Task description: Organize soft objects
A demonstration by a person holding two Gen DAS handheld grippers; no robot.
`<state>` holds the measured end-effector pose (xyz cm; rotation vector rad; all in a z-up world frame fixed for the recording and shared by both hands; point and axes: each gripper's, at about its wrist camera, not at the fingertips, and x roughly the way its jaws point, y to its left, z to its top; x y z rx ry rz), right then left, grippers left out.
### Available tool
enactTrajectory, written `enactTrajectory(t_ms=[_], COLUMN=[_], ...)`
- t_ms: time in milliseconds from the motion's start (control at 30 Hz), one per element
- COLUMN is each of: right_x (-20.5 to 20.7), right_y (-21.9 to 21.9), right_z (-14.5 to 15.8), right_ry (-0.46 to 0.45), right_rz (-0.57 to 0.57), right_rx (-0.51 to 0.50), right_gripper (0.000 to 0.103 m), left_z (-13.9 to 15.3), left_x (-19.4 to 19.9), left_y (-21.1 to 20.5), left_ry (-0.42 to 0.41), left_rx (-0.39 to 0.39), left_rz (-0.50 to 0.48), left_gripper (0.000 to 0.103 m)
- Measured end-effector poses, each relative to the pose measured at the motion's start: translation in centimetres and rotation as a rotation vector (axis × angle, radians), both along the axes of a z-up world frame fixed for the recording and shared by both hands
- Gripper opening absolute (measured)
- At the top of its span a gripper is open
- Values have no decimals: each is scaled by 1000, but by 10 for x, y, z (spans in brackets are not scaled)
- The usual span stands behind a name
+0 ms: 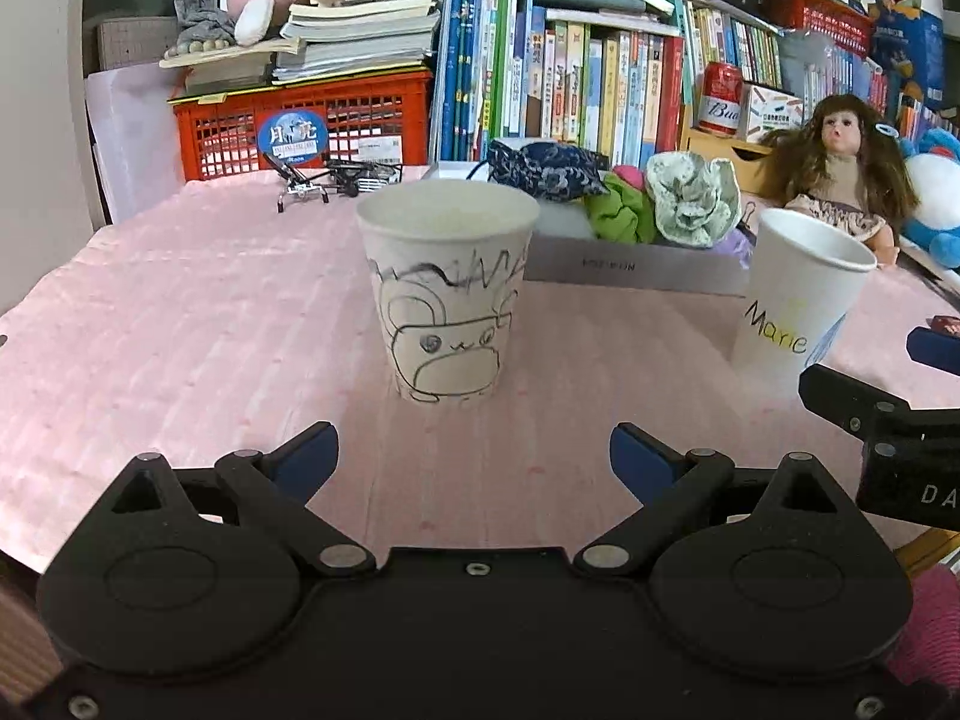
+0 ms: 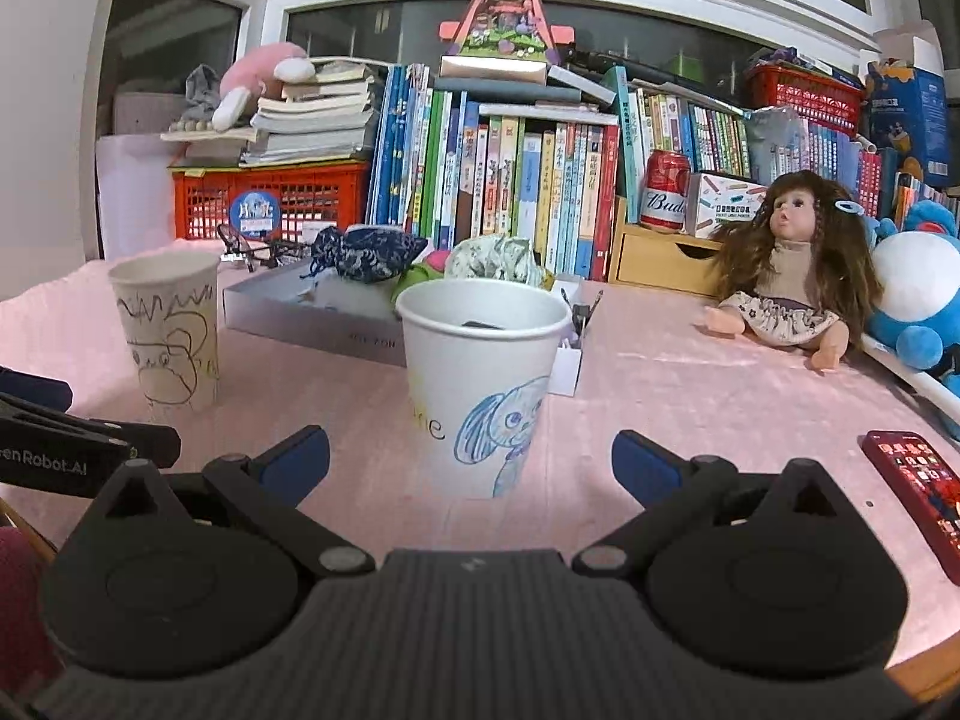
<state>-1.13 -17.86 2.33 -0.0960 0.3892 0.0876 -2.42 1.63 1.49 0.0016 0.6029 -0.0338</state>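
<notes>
A grey shallow box [image 1: 630, 267] [image 2: 312, 324] at the back of the pink table holds soft cloth pieces: a dark blue patterned pouch [image 1: 543, 171] [image 2: 372, 255], a green and pink cloth [image 1: 621, 210], and a pale green patterned scrunchie [image 1: 693, 201] [image 2: 495, 261]. A paper cup with a black animal drawing [image 1: 447, 288] [image 2: 168, 333] stands ahead of my left gripper [image 1: 474, 465], which is open and empty. A cup marked "Marie" with a blue rabbit [image 1: 792, 300] [image 2: 480, 390] stands ahead of my right gripper [image 2: 471, 468], also open and empty.
A doll [image 2: 786, 282] sits at the right by a blue and white plush [image 2: 918, 294]. A red phone [image 2: 924, 492] lies near the right edge. Glasses [image 1: 327, 177], a red crate [image 1: 300, 120], books and a beer can [image 2: 663, 192] line the back.
</notes>
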Motion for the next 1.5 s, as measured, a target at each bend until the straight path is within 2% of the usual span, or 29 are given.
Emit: enactTrajectory(t_ms=[367, 600, 867, 1167, 1500], right_x=[11, 15, 20, 26, 25], right_y=[-2, -6, -10, -18, -18], right_z=[-12, -20, -31, -34, -35], right_ry=[45, 68, 97, 112, 111], right_rz=[-31, -50, -66, -80, -72], right_rx=[-24, -29, -6, 47, 44], right_gripper=[103, 103, 103, 103, 103], left_z=[-13, -18, -22, -24, -24], left_x=[13, 21, 26, 30, 30], left_y=[-13, -21, -22, -21, -22], left_ry=[33, 17, -1, -7, -5], left_rx=[0, 29, 31, 28, 24], left_rz=[-8, -14, -19, -30, -17], left_gripper=[97, 98, 103, 103, 103])
